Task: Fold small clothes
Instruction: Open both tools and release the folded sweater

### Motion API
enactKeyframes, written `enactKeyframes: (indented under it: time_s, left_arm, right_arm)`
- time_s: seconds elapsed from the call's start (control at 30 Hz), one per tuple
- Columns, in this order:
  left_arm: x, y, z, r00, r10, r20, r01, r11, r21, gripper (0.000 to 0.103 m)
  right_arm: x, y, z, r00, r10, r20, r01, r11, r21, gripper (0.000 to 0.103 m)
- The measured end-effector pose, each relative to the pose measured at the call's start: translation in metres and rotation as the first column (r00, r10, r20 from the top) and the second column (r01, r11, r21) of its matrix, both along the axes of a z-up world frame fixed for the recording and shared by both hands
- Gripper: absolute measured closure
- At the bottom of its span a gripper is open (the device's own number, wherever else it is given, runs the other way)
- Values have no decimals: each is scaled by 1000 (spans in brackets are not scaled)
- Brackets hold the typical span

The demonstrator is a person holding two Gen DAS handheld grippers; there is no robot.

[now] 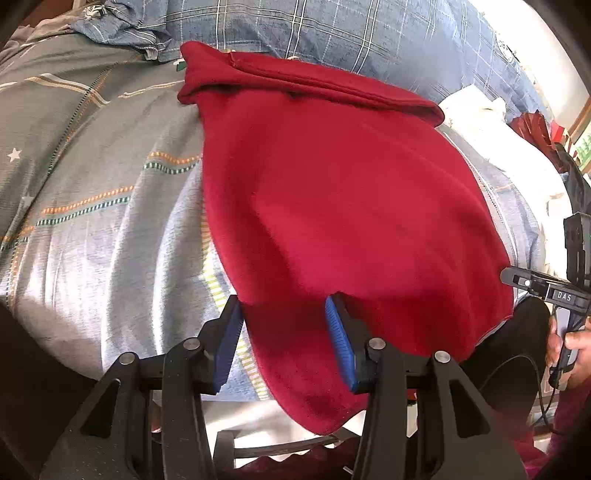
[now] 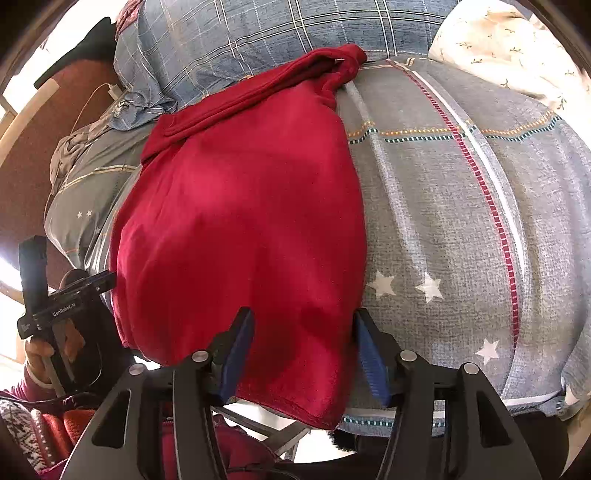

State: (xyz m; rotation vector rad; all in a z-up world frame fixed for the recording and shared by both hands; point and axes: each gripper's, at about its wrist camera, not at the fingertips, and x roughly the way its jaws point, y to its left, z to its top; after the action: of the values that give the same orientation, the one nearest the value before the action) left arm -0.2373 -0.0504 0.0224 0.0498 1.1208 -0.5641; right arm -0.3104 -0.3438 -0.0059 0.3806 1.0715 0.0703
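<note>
The red garment (image 1: 343, 206) lay on the bedspread (image 1: 92, 229), its near hem over the bed's edge. Both the left gripper (image 1: 283, 332) and right gripper (image 2: 303, 350) stood released, straddling that hem. Each should probably pinch a hem corner squarely, then lift evenly.

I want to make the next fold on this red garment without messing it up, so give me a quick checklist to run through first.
1. Red garment lies flat on the bedsheet: ok, top edge already folded over.
2. Near hem on the bed: not ok, it hangs over the bed edge.
3. Left gripper has cloth between its fingers: ok, but whether the pads pinch it, cannot tell.
4. Right gripper straddles the hem: ok, jaws apart, not pinching.
5. Both grippers at opposite near corners: ok.
6. Landing area clear: not ok, blue plaid bedding lies right behind the folded edge.
</note>
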Motion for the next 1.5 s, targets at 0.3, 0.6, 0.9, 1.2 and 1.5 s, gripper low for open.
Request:
enactKeyframes:
  time_s: [0.3,0.6,0.9,1.2,1.5]
  left_arm:
    - [-5,0,13,1000,-13,16,14,999,-44,59]
    - [-7,1,10,999,-32,-32,29,995,-99,59]
    - [-16,2,0,992,-62,-109,47,990,-134,59]
    - [-23,-2,-3,991,-82,-107,72,993,-96,59]
    - [-31,-2,-3,992,-80,-94,74,995,-59,59]
  right_arm:
    - [2,-2,-1,1000,-5,3,5,1000,18,42]
    - [2,-2,0,1000,2,12,-2,999,34,42]
    - [3,-2,-1,1000,5,12,-6,999,45,39]
    - [4,3,-1,1000,18,2,-18,1000,23,40]
    - [4,-1,-1,1000,2,7,-2,1000,26,53]
